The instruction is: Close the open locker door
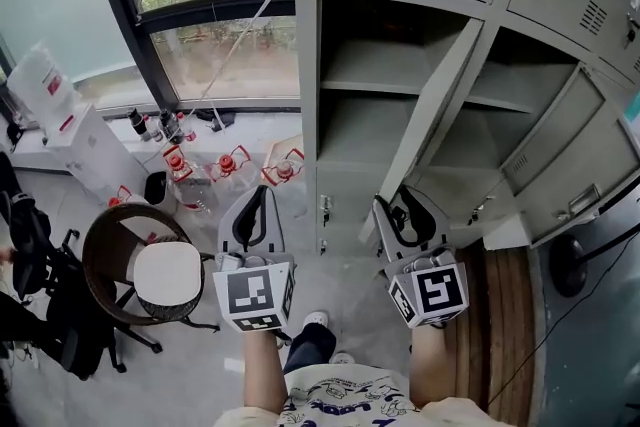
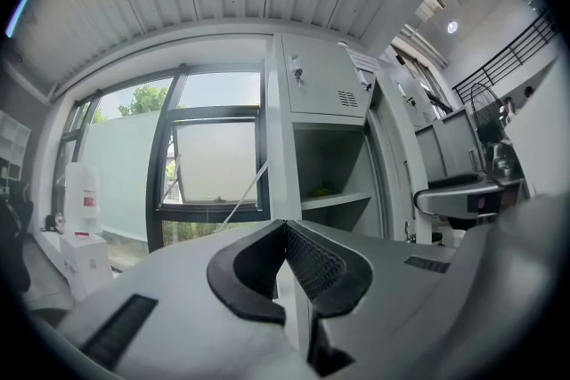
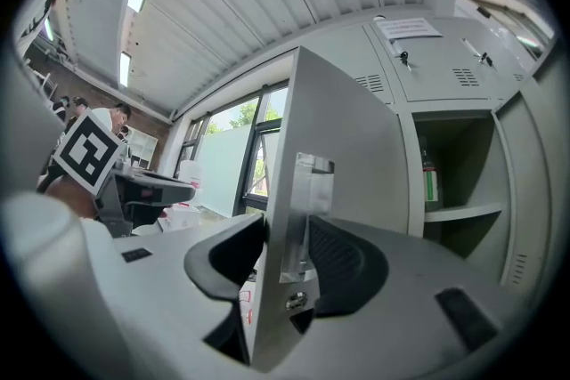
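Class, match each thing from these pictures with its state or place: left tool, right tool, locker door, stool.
1 left tool
2 right tool
3 locker door
4 stool

A standing ajar
B jaws together, nothing between them
C white on top, left of both tools
D door edge between its jaws

Pairs: 1-B, 2-D, 3-A, 4-C
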Demonstrator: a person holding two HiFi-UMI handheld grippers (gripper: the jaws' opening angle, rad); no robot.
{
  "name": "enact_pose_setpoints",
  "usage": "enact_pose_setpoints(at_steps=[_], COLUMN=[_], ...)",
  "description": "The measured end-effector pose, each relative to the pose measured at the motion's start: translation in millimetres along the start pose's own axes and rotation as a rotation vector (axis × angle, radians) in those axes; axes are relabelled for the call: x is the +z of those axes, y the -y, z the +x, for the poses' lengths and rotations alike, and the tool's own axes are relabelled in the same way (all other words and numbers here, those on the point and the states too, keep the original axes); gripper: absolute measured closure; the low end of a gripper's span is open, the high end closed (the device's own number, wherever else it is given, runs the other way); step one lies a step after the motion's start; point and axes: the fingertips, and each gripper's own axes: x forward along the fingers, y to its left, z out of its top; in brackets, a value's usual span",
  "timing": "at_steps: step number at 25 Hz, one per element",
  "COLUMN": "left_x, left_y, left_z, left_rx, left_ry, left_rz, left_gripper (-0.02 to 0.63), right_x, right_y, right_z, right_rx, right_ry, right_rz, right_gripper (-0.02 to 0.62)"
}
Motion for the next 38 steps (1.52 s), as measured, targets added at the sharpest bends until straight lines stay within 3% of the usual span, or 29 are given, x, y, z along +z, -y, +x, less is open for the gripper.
enact_pose_setpoints(at_steps=[18,38], left_x=[-2.5,-2.8], left_y=[-44.8,-83.1], left_z=[21.3,72.4], left_rx=[0.032,-0.037], left_ry=[0.004,0.025], left_rz=[0.002,0.019], left_gripper=[0.603,0.603], right_x=[-0.5,-1.6], right_y=[-21.7,-28.5], right_z=[56.8,122.3], right_rx=[0.024,-0.033], right_ry=[0.004,0.009], right_rz=[0.022,0.028], right_gripper=[0.462,0.469])
